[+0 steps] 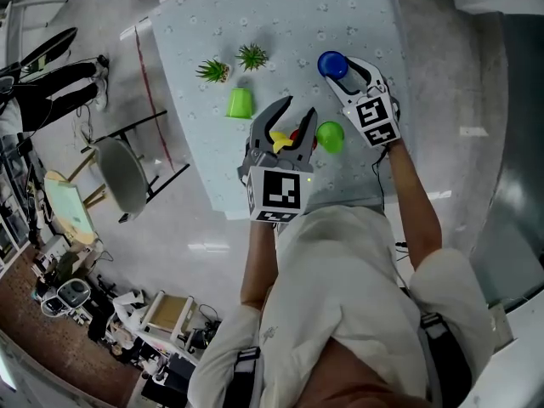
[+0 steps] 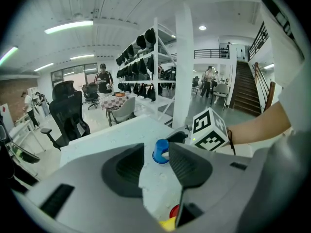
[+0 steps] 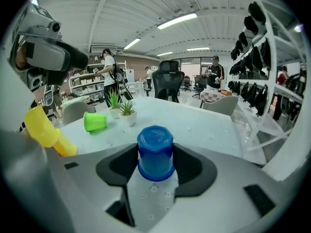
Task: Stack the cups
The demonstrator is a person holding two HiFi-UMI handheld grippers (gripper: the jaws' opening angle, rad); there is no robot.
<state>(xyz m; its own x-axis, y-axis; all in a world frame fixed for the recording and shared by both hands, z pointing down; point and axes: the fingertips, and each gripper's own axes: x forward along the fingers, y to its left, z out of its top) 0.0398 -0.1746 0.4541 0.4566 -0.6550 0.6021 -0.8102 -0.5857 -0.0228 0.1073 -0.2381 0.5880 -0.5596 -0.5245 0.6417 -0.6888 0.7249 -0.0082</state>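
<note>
The person stands at the near edge of the worktop (image 1: 340, 7) with a hand-held gripper in each hand. The right hand-held gripper (image 1: 342, 71) reaches towards the far right of the worktop. Its jaws are closed around the blue cup (image 3: 155, 152), which stands upside down on the surface, and the pads sit against its sides.

The left hand-held gripper (image 1: 301, 105) is nearer the person, angled down over the worktop. Its jaws are partly apart and the ribbed pads towards the tips are bare. Low down near the root of the jaws sit the yellow cup (image 1: 279, 139) and, just beside it, the red cup (image 1: 297, 133). From the right gripper view the yellow cup looks tilted. I cannot tell whether the jaws actually pinch either cup.

One green cup (image 1: 330, 136) stands on the worktop between the two grippers, just beside the red cup. The other, the lying green cup (image 1: 240, 103), rests on its side further left, near the potted plants (image 1: 252, 56), well apart from the blue cup.
</note>
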